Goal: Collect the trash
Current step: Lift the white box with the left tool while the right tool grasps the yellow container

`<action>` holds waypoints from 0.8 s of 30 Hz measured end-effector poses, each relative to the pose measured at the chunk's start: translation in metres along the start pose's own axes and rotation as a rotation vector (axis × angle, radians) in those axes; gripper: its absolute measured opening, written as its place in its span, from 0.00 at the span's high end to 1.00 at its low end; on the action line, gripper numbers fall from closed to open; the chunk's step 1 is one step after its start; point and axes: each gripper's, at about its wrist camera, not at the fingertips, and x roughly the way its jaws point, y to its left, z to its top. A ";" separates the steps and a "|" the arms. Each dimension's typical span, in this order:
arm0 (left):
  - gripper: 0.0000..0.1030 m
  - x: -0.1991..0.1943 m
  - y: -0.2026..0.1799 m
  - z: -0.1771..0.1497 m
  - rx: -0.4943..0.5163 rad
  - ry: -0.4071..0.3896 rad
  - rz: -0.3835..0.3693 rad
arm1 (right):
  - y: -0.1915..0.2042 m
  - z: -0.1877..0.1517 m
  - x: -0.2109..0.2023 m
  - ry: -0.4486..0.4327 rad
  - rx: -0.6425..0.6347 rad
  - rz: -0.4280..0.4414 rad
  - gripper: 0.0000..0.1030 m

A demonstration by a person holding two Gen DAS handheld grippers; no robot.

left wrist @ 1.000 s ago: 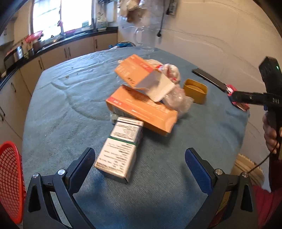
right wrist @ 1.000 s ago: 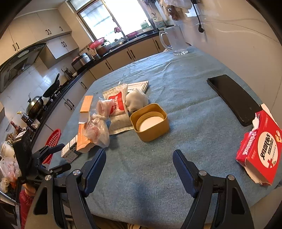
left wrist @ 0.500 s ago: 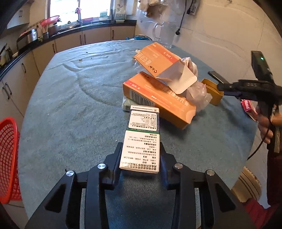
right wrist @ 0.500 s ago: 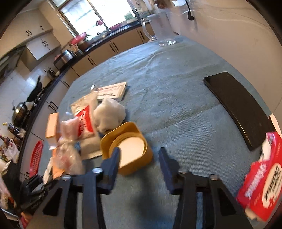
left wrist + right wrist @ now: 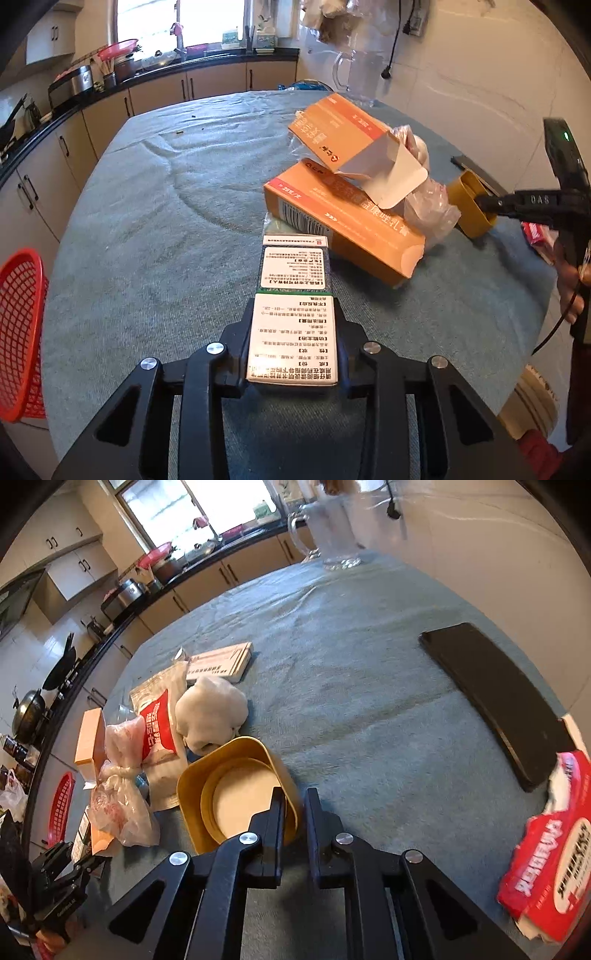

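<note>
My left gripper [image 5: 293, 347] is shut on a white and green medicine box [image 5: 293, 314] that lies on the blue-grey tablecloth [image 5: 147, 229]. Beyond it lie a long orange box [image 5: 343, 221] and an opened orange box [image 5: 351, 136] on crumpled plastic bags [image 5: 428, 214]. My right gripper [image 5: 295, 808] is shut on the near wall of a yellow tub [image 5: 236, 790]; it also shows in the left wrist view [image 5: 471, 206]. Beside the tub lie a white wad [image 5: 210, 712], a red and white pouch [image 5: 159, 723] and plastic bags [image 5: 118, 797].
A red mesh basket [image 5: 18, 332] hangs off the table's left edge. A black flat device [image 5: 498, 698] and a torn red box [image 5: 554, 856] lie at the right. A flat white box [image 5: 218, 661] and a glass jug [image 5: 332, 528] stand farther back. Kitchen counters [image 5: 147, 85] run behind.
My left gripper has closed on the medicine box and holds it. My right gripper has moved to the yellow tub and shut on its near wall.
</note>
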 end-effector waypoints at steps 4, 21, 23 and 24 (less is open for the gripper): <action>0.67 -0.015 0.006 -0.006 -0.031 -0.056 0.000 | 0.000 -0.003 -0.018 -0.049 0.006 0.013 0.89; 0.67 -0.087 0.054 -0.006 -0.134 -0.210 0.055 | 0.136 -0.009 -0.041 -0.092 -0.233 0.260 0.89; 0.67 -0.097 0.067 -0.009 -0.150 -0.225 0.078 | 0.157 -0.011 -0.038 -0.080 -0.268 0.287 0.89; 0.67 -0.101 0.072 -0.009 -0.156 -0.230 0.089 | 0.169 -0.012 -0.035 -0.072 -0.284 0.302 0.89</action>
